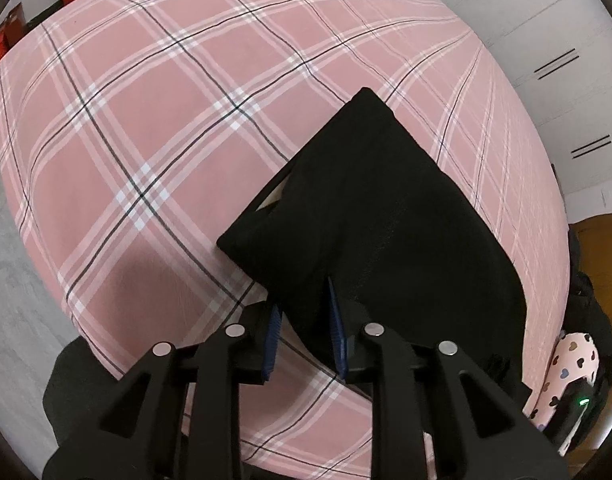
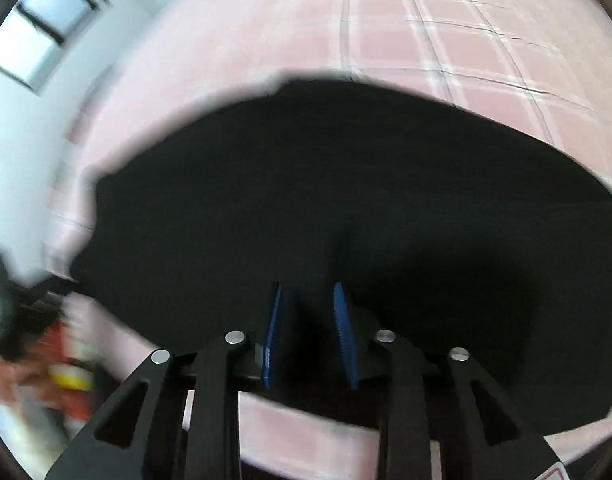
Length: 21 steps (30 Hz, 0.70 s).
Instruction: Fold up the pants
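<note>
Black pants (image 1: 370,216), already doubled into a long dark panel, spread on a pink plaid bed (image 1: 146,120), running from the near edge toward the far right. Judged soft, light and limp, likely to sag and slide on the smooth cover; best pinched at an edge or corner through every layer, not mid-panel. At left, left gripper (image 1: 304,312) at the near end of the cloth, blue pads narrowly apart with black fabric bunched between them, apparently gripping the hem. Folded corner just beyond, to the left of it. At right, in a blurred view, right gripper (image 2: 308,312) low over the pants (image 2: 346,184), jaws narrowed with dark cloth between the pads; firm pinch or not, cannot tell.
</note>
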### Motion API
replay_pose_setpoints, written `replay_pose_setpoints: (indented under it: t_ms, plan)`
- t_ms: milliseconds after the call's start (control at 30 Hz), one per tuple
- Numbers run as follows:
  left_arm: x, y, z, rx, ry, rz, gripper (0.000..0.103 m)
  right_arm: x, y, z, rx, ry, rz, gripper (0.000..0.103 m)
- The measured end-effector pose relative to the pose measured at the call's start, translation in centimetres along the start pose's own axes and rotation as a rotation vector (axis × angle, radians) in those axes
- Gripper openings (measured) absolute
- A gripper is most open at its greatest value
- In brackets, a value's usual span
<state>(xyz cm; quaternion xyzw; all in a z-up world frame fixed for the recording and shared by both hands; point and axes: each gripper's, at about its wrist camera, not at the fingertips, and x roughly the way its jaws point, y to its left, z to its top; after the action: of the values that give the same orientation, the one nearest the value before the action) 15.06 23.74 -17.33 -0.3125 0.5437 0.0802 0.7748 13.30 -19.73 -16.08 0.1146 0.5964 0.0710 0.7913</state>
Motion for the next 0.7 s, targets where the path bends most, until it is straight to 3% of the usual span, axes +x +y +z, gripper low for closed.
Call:
replay_pose_setpoints:
  t_ms: [33, 167, 200, 300, 333, 400, 433, 467, 533, 600, 700]
  plan:
    - [-0.2, 0.0, 0.0, 0.001, 0.0, 0.0, 0.024, -0.7, -0.1, -0.4, 0.007, -0.028, -0.006, 0.024]
    - [-0.4, 0.3, -0.1, 0.004, -0.001, -0.004, 0.024, -3.1, -0.8, -1.1, -0.033, -0.105, -0.155, 0.061]
    - [-0.4, 0.2, -0.1, 0.005, -0.004, -0.001, 0.024, -2.9, -0.7, -0.3, -0.064, -0.11, -0.206, 0.063]
    - [-0.5, -0.1, -0.2, 0.017, -0.013, 0.019, 0.024, -0.7, -0.4, 0.6, -0.109, -0.067, -0.267, 0.058]
    - [-0.6, -0.2, -0.3, 0.016, -0.015, 0.02, 0.024, 0.5, -0.9, 0.8, -0.103, -0.047, -0.283, 0.044]
    - [-0.6, -0.2, -0.2, 0.013, -0.014, 0.018, 0.024, 1.4, -1.5, 0.9, -0.067, -0.056, -0.243, 0.035]
    - [-0.6, -0.1, -0.2, 0.011, -0.012, 0.017, 0.024, 0.9, -1.9, 1.2, -0.033, -0.049, -0.203, 0.021]
    - [-0.6, 0.0, -0.2, 0.009, -0.01, 0.014, 0.024, 0.5, -2.0, 1.4, -0.008, -0.045, -0.162, 0.014]
    - [-0.5, 0.1, -0.1, 0.006, -0.009, 0.009, 0.024, -0.6, -1.0, 1.9, 0.053, -0.055, -0.008, 0.013]
    - [-0.3, 0.0, -0.1, 0.004, -0.009, 0.011, 0.024, -0.5, 0.0, 2.0, 0.026, -0.05, 0.036, 0.013]
    - [-0.3, 0.0, -0.2, 0.005, -0.01, 0.017, 0.024, 2.0, 0.6, 2.1, -0.042, -0.005, -0.08, 0.024]
